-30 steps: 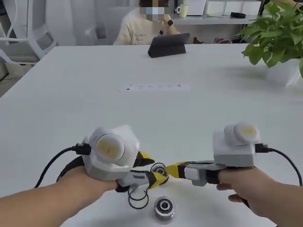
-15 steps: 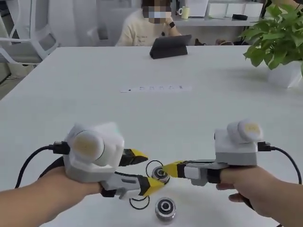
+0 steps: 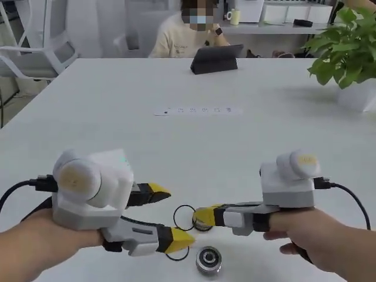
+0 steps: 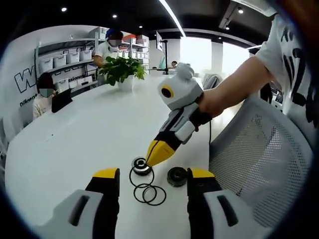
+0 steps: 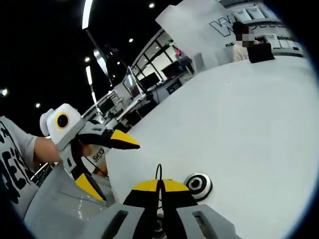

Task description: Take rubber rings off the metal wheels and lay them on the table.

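Rubber ring (image 5: pixel 159 173) in jaws of right gripper (image 5: pixel 160 185)

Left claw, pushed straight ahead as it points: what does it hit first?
Probably the loose rubber rings on the table, just ahead of the open left claw; depth is unclear.

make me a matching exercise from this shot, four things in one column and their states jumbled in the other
Things:
1. left gripper
2. right gripper
3. two loose rings
4. free metal wheel

States:
A. jaws shut on a thin rubber ring
B. black, lying on the table, overlapping each other
C. jaws apart, holding nothing
D. silver with a dark centre, resting alone

Pairs: 1-C, 2-A, 3-B, 4-D
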`<state>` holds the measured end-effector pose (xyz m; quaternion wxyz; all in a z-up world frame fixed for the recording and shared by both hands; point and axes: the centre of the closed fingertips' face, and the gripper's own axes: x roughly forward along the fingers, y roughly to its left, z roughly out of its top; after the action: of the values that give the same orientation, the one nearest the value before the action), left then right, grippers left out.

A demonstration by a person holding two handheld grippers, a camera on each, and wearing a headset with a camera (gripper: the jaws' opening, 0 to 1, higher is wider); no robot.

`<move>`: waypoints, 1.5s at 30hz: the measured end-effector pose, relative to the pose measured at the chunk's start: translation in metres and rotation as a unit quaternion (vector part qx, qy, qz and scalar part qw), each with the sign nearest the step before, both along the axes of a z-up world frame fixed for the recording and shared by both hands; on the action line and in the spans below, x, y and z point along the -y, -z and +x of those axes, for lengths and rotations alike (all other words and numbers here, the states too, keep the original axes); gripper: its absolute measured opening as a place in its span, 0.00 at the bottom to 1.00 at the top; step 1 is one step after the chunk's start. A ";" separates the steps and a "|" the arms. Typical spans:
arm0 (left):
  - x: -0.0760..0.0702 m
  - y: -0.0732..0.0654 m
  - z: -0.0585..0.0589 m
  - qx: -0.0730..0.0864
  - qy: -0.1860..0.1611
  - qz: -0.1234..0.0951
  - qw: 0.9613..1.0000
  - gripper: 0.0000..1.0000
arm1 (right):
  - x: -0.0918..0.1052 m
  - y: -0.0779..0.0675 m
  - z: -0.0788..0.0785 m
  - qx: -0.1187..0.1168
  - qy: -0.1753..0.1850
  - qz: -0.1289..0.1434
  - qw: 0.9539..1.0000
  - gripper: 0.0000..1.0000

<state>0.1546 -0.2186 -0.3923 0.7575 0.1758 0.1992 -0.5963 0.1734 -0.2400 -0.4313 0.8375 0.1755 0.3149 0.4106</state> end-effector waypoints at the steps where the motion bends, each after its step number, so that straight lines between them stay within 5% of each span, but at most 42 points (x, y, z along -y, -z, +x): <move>1: -0.002 -0.001 0.000 -0.001 -0.002 -0.001 1.000 0.52 | -0.002 0.001 -0.001 -0.002 -0.003 -0.001 1.000 0.00; 22: -0.027 0.003 0.002 -0.006 -0.023 0.007 1.000 0.53 | -0.019 0.025 -0.006 -0.034 -0.035 -0.026 0.998 0.00; 32: -0.031 0.003 0.002 -0.006 -0.031 0.009 0.999 0.53 | -0.015 0.031 -0.001 -0.020 -0.034 -0.057 0.998 0.00; 38: -0.033 0.005 0.001 -0.007 -0.031 0.013 0.999 0.53 | -0.016 0.030 -0.003 0.008 -0.048 -0.076 0.996 0.00; 45: -0.034 0.006 0.002 -0.008 -0.030 0.017 0.999 0.53 | -0.013 0.025 -0.003 0.029 -0.052 -0.084 0.995 0.08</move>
<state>0.1566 -0.1850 -0.3981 0.7704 0.1777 0.2206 -0.5711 0.1706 -0.2270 -0.4561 0.8356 0.0758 0.3326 0.4305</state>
